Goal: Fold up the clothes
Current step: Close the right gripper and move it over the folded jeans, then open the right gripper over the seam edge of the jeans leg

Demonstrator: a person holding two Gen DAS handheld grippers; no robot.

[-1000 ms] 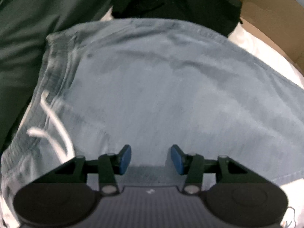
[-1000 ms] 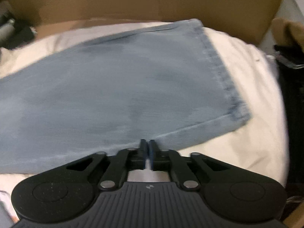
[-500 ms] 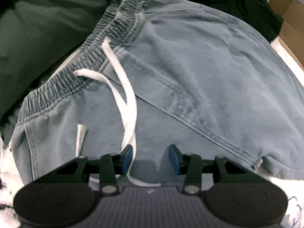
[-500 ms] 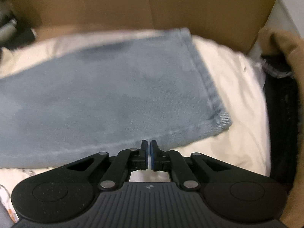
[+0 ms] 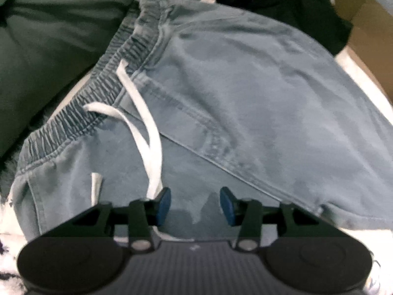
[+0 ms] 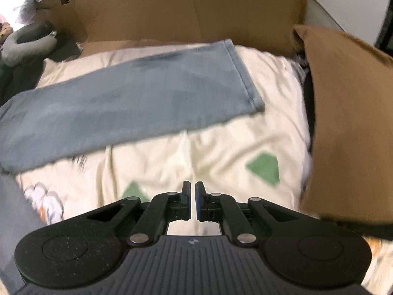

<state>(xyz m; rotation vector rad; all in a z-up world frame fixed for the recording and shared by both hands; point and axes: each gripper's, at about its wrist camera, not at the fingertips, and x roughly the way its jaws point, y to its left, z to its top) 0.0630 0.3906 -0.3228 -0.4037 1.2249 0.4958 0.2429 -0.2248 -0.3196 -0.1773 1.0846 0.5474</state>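
On the bed, a pair of light blue trousers [image 5: 245,93] lies flat across a cream cover [image 6: 221,152] printed with green shapes. No brand, label or writing can be read anywhere on the cloth or the grippers; each gripper body carries only a small pale mark, too small to make out.

Seen from the left wrist, the elastic waistband [image 5: 81,113] runs up the left side of the view, slanting from lower left to upper right, with a white drawstring [image 5: 149,132] trailing down from it over the front. One end of the string passes just beside the left blue pad. A stitched pocket seam [image 5: 208,142] crosses the fabric on a diagonal. The left gripper [image 5: 195,202] hovers low over the trousers near the waist with its jaws set wide apart and nothing between them. A dark green garment [image 5: 49,36] lies past the waistband.

Seen from the right wrist, the leg stretches with its long axis from lower left to upper right, the hem [image 6: 243,76] pointing toward a cardboard box [image 6: 184,9] at the far side. The right gripper [image 6: 193,200] sits over bare cover, well apart from the leg's near edge, its jaws drawn to a thin slit and holding nothing. A brown cushion [image 6: 343,123] stands to the right
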